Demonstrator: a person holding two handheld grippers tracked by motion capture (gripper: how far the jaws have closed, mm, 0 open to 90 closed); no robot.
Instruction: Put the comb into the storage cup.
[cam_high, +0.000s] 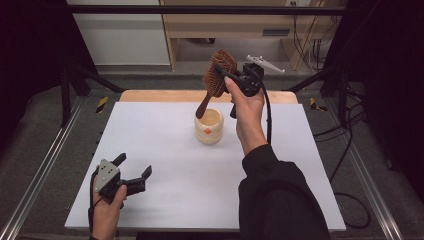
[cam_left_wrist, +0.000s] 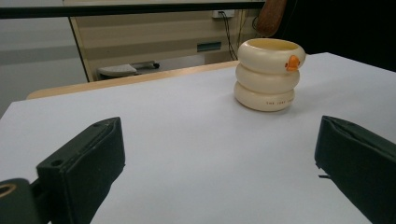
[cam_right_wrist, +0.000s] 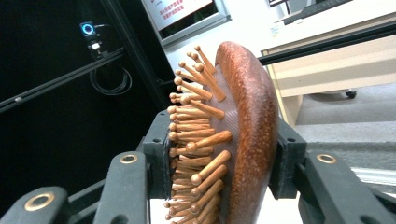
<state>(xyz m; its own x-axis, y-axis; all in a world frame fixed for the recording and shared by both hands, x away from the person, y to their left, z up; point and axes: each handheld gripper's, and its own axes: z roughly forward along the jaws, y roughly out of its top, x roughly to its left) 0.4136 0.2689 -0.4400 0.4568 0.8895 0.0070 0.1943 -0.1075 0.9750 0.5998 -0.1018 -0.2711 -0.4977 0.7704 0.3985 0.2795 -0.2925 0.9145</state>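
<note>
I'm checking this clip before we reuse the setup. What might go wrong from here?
1. The right gripper clamps the hairbrush across its head, one jaw on the wooden pins; it might twist or slip.
2. The handle tip hangs just above the cream cup's rim; a skewed descent could tip the cup.
3. The left gripper rests open, away from the cup, so nothing steadies it.

This is a lab or recording studio set up for filming. A white desk (cam_high: 165, 165) stands inside a black metal frame (cam_high: 200, 9) hung with dark curtains (cam_high: 30, 60). Loose cables (cam_high: 345, 150) trail across the grey carpet, and a small camera with a glowing blue ring (cam_right_wrist: 88, 29) sits on the frame. Pale office furniture (cam_high: 225, 25) stands behind.
</note>
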